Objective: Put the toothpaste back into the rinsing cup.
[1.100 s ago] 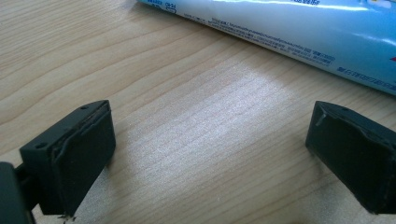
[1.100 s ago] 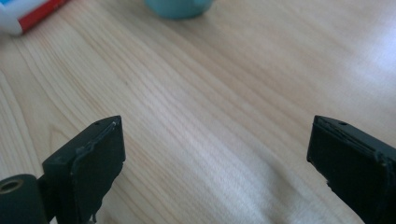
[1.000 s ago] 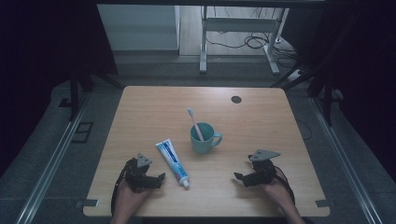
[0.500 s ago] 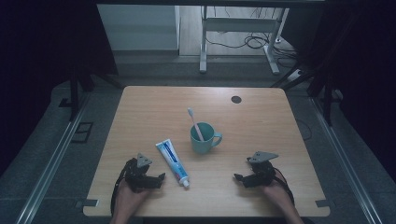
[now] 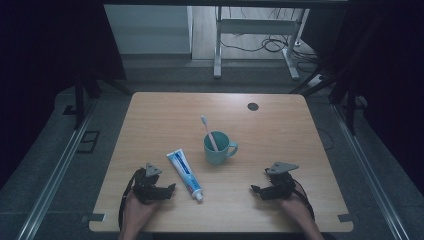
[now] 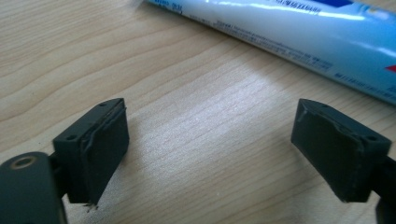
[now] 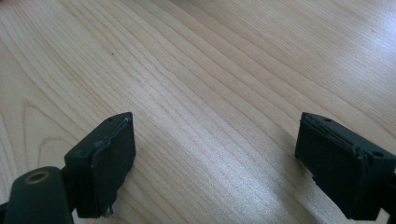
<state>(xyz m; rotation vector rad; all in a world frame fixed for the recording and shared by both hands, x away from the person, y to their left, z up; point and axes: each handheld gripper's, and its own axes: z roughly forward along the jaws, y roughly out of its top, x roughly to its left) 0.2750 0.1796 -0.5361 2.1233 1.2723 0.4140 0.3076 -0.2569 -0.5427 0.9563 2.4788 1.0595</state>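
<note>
A blue and white toothpaste tube (image 5: 184,173) lies flat on the wooden table (image 5: 280,130), its cap toward the front edge. Behind it to the right stands a teal mug (image 5: 217,148) with a white toothbrush (image 5: 208,131) leaning inside. My left gripper (image 5: 170,189) rests on the table left of the tube, pointing toward it. Its jaws have just been closing a little and stand open on bare wood (image 6: 210,154), with the tube (image 6: 299,28) lying just beyond them. My right gripper (image 5: 255,190) rests at the front right, open over bare wood (image 7: 215,158) after closing slightly.
A small black disc (image 5: 253,106) sits near the table's far right corner. Beyond the far edge stand a white panel and a metal stand with cables on the floor. Rails run along both sides of the table.
</note>
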